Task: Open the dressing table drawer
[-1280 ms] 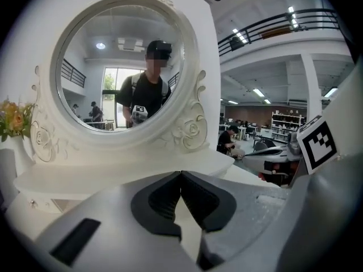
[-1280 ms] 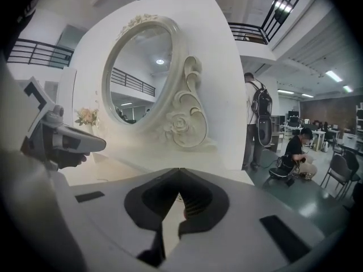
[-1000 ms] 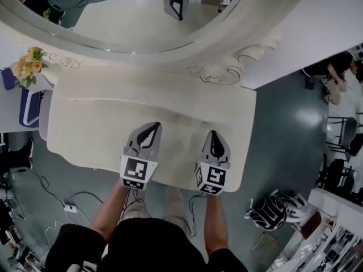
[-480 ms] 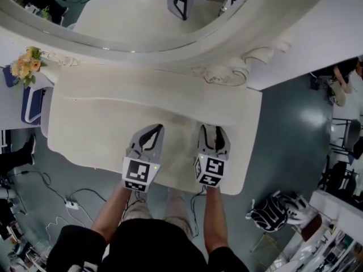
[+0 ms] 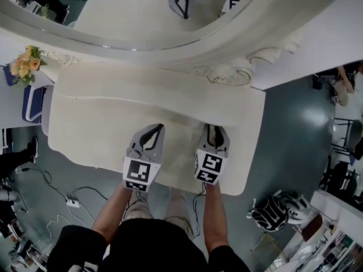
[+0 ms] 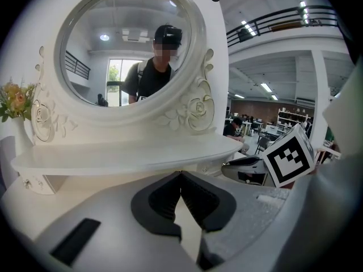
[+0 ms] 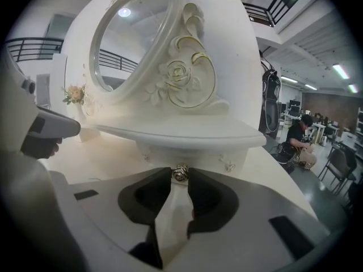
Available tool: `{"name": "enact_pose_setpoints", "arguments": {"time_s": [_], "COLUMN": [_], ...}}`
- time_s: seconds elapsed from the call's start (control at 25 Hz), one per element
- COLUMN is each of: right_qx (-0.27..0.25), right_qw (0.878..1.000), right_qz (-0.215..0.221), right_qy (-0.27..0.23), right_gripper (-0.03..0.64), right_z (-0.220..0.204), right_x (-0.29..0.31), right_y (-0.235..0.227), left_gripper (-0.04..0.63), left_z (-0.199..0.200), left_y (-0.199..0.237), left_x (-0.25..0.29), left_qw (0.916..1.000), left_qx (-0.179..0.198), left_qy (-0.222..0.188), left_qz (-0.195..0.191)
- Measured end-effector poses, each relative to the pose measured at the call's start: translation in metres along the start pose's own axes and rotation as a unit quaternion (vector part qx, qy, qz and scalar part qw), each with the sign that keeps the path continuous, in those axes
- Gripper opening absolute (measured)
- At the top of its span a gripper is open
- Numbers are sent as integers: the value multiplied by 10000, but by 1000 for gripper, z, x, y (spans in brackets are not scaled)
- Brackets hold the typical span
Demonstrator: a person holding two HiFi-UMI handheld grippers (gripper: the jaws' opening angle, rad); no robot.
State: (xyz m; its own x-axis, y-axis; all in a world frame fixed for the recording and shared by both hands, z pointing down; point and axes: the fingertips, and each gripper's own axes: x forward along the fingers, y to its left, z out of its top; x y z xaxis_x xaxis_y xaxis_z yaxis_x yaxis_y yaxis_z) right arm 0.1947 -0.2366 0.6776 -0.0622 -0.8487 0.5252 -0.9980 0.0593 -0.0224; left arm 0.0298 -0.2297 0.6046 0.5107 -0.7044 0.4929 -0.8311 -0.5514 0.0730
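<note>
The cream dressing table (image 5: 96, 123) has a small drawer (image 7: 195, 153) under its raised shelf, with a round metal knob (image 7: 180, 173) on the front. My right gripper (image 7: 180, 175) reaches the shelf's edge, and its jaws are closing on the knob, which sits between the tips and touches both. In the head view the right gripper (image 5: 214, 129) lies over the tabletop's right part. My left gripper (image 5: 152, 130) hovers beside it over the tabletop, shut with nothing in it, its tips meeting (image 6: 180, 172).
A large oval mirror (image 5: 142, 16) in a carved frame rises behind the shelf. A small bunch of flowers (image 5: 22, 64) stands at the far left. A striped helmet (image 5: 278, 208) lies on the floor to the right, and cables (image 5: 71, 203) lie to the left.
My right gripper has moved forward to the shelf's edge. Its jaws were shut, spread wide, and have now narrowed around the knob. The left gripper has stayed put.
</note>
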Motion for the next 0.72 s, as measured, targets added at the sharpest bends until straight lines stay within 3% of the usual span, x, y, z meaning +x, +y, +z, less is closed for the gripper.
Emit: {"name": "enact_pose_setpoints", "arguments": {"time_s": [0.72], "right_qx": [88], "right_qw": [9999], "right_qz": [-89], "right_qy": [14], "right_gripper": [92], "right_z": [-8], "right_x": [-14], "right_y": [5], "left_gripper": [3], "left_z": [1], "left_y": [4], "left_x": [-16], "left_qw": [9999], "left_qx": [93], "left_qy": [-64], "left_qz": [-43]}}
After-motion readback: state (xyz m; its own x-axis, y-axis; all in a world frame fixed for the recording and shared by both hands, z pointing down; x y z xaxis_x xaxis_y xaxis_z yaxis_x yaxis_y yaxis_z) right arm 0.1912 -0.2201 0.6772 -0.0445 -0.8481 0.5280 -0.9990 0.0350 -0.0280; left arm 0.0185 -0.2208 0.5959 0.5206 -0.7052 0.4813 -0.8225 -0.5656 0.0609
